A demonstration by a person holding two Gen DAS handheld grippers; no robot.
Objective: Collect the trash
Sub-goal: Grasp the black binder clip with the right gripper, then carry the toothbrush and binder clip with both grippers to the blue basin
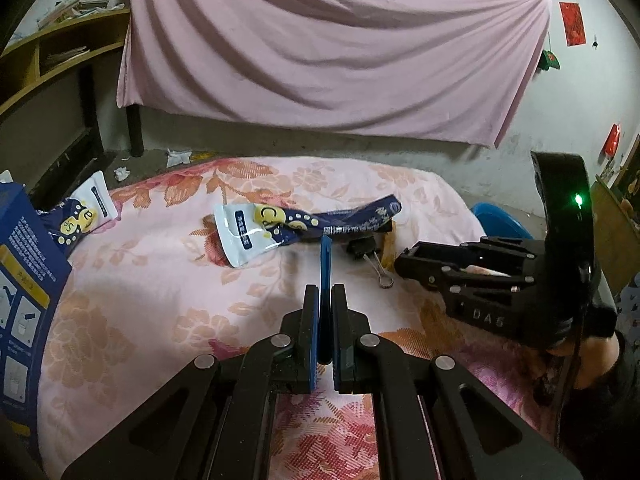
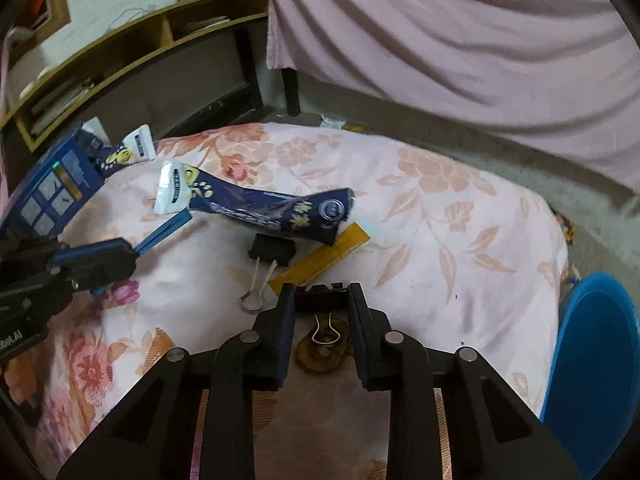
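On the flowered bedspread (image 2: 460,216), from left to right: a blue carton (image 2: 52,188) with a snack wrapper (image 2: 132,150) poking from its mouth; a second, twisted wrapper (image 2: 256,204) lying loose mid-bed; a black binder clip (image 2: 272,250); a yellow strip (image 2: 324,258) partly under the wrapper; and, off the bed's right edge, a blue bin (image 2: 600,360).

Left gripper (image 1: 325,292): jaws closed flat on a thin blue strip (image 1: 325,256), whose free end reaches toward the twisted wrapper.

Right gripper (image 2: 322,296): fingers narrowed around a second binder clip (image 2: 320,294), the black body sitting between the tips and the wire loops trailing back. Whether the pads actually press it cannot be told.

Risks: if the grip catches only a corner of the clip body, the clip is likely to twist out on lifting. The soft bedspread could also bunch into the jaws. The blue strip, held by one end, may snag the wrapper when carried.

View differences: the right wrist view alone shows the clip between the right fingers and most of the bin. The left wrist view shows the right gripper from the side, its tips low over the bedding, with only a sliver of the bin behind it.
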